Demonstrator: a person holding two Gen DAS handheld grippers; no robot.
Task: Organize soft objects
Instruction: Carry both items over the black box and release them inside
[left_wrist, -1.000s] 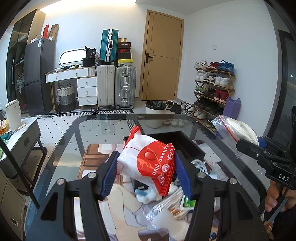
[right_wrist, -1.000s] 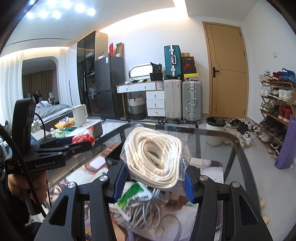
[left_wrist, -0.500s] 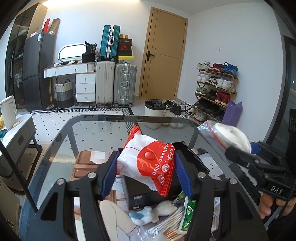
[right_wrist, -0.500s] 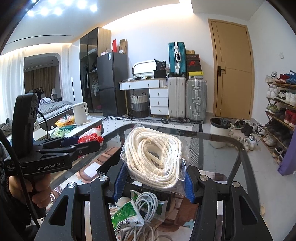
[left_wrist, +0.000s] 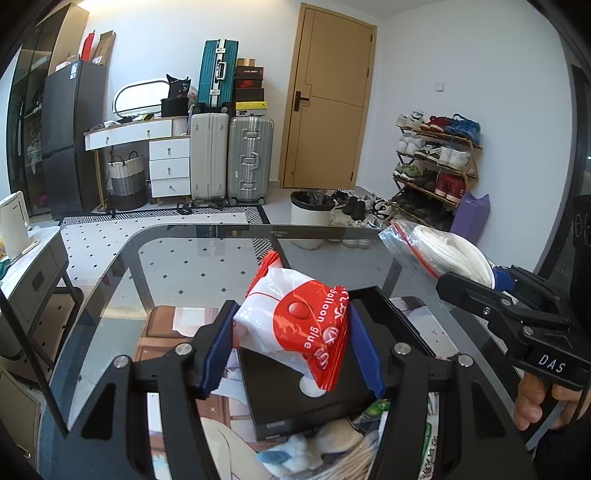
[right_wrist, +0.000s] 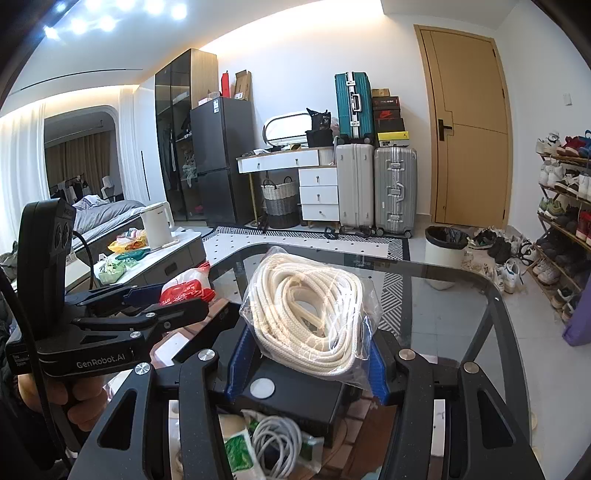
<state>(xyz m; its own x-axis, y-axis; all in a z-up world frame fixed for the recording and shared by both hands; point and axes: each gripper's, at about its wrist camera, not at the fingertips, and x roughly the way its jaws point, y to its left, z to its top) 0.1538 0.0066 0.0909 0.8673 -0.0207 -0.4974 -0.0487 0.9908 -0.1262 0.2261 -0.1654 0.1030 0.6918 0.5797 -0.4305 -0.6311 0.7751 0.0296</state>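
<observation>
My left gripper (left_wrist: 291, 350) is shut on a red and white balloon glue packet (left_wrist: 295, 328) and holds it above a black box (left_wrist: 317, 391) on the glass table (left_wrist: 192, 266). My right gripper (right_wrist: 306, 354) is shut on a clear bag of white rope (right_wrist: 306, 314), also above the black box (right_wrist: 291, 391). The right gripper with the rope bag (left_wrist: 443, 254) shows at the right of the left wrist view. The left gripper with the packet (right_wrist: 184, 288) shows at the left of the right wrist view.
Loose soft items lie near the table's front edge: a green packet (right_wrist: 240, 450), a white cable coil (right_wrist: 280, 439), blue and white cloth (left_wrist: 295, 450). Beyond the table stand a white bin (left_wrist: 310, 221), suitcases (left_wrist: 229, 155), a shoe rack (left_wrist: 436, 162) and a side cabinet (right_wrist: 155, 254).
Both grippers have moved forward over the table with their loads; the black box now sits right under them and the loose pile has dropped to the frames' bottom edge.
</observation>
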